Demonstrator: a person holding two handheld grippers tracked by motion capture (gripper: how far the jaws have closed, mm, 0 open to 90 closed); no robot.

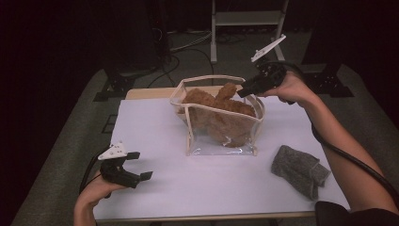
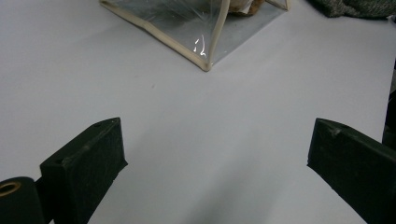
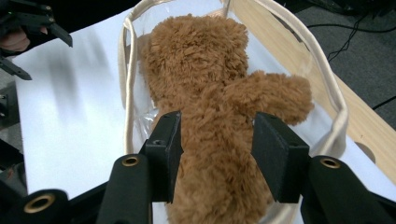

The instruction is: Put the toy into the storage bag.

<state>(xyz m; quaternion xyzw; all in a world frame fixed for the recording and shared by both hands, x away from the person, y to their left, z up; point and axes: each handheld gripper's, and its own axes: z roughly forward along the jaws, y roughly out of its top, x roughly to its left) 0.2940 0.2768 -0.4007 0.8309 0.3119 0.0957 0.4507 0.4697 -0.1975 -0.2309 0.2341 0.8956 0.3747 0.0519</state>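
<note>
Straddling teddy bear (image 3: pixel 219 121) in clear bag (image 1: pixel 221 136), right gripper (image 3: pixel 217 144) fingers apart; left gripper (image 2: pixel 217 158) fingers apart.

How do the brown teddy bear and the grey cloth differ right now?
The teddy bear is brown and fluffy; the grey cloth is knitted-looking and crumpled. The bear sits inside the clear bag, poking out of its top; the cloth lies bare on the white table. The right hand-held gripper straddles the bear; nothing is near the cloth. Both are soft.

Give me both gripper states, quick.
Left gripper: open, empty, over the table.
Right gripper: open, jaws either side of the teddy in the clear bag, whether pads touch it cannot be told.
</note>
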